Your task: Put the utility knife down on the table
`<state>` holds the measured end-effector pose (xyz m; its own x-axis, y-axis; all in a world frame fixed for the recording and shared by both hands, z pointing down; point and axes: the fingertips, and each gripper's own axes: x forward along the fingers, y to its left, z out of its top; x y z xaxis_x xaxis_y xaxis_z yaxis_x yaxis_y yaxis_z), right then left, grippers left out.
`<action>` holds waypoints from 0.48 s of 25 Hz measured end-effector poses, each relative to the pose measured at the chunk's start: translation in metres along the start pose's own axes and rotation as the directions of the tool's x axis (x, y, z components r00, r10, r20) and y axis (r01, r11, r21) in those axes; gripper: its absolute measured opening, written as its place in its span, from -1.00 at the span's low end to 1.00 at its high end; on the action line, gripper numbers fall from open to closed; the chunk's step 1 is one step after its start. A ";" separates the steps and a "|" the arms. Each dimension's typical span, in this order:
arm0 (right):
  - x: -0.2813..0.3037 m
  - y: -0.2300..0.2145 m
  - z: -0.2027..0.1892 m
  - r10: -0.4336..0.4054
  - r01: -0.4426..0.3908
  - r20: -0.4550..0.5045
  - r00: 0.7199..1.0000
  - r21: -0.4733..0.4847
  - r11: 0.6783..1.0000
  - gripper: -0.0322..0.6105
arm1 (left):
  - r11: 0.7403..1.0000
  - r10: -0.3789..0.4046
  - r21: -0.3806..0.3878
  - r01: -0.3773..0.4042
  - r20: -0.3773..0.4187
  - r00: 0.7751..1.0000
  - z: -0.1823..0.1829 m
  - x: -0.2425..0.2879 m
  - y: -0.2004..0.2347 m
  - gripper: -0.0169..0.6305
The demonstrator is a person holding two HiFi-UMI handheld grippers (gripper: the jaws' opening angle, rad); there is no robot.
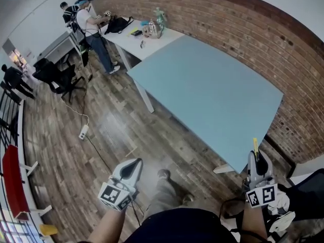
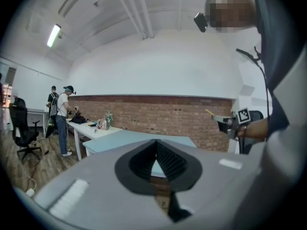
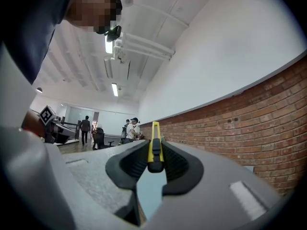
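Observation:
The yellow and black utility knife (image 3: 155, 145) stands upright between the pads of my right gripper (image 3: 154, 158), which is shut on it. In the head view the right gripper (image 1: 257, 159) hovers just off the near corner of the light blue table (image 1: 202, 85), and the knife (image 1: 255, 147) sticks up out of its tips. My left gripper (image 1: 135, 162) hangs over the wooden floor, well left of the table. In its own view the left gripper (image 2: 156, 143) has its pads together with nothing between them. That view also catches the right gripper (image 2: 225, 123) off to the right.
A brick wall (image 1: 243, 29) runs behind the table. A white table (image 1: 147, 39) with a bag and small items adjoins the far end, and a person (image 1: 93, 29) stands there. Office chairs (image 1: 58, 77) and a power strip (image 1: 83, 131) with a cable are at the left. A black chair (image 1: 309, 191) is by my right arm.

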<state>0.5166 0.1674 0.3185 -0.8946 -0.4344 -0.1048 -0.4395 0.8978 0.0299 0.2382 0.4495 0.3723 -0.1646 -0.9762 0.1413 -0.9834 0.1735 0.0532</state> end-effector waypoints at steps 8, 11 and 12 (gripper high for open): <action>0.043 0.012 -0.001 -0.029 0.028 -0.025 0.999 -0.036 0.999 -0.67 | 0.999 -0.044 0.001 0.044 0.010 0.999 0.000 0.043 0.047 -0.93; 0.065 0.011 -0.009 -0.062 0.061 -0.047 0.997 -0.027 0.998 -0.67 | 0.998 -0.063 -0.009 0.063 -0.007 0.998 -0.003 0.064 0.067 -0.93; 0.075 0.013 -0.012 -0.065 0.063 -0.056 0.996 -0.032 0.997 -0.67 | 0.998 -0.069 -0.007 0.069 -0.011 0.998 -0.004 0.071 0.075 -0.93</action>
<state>0.4430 0.1456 0.3225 -0.8672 -0.4953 -0.0507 -0.4976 0.8656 0.0554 0.1529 0.3934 0.3901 -0.0951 -0.9845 0.1477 -0.9919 0.1063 0.0699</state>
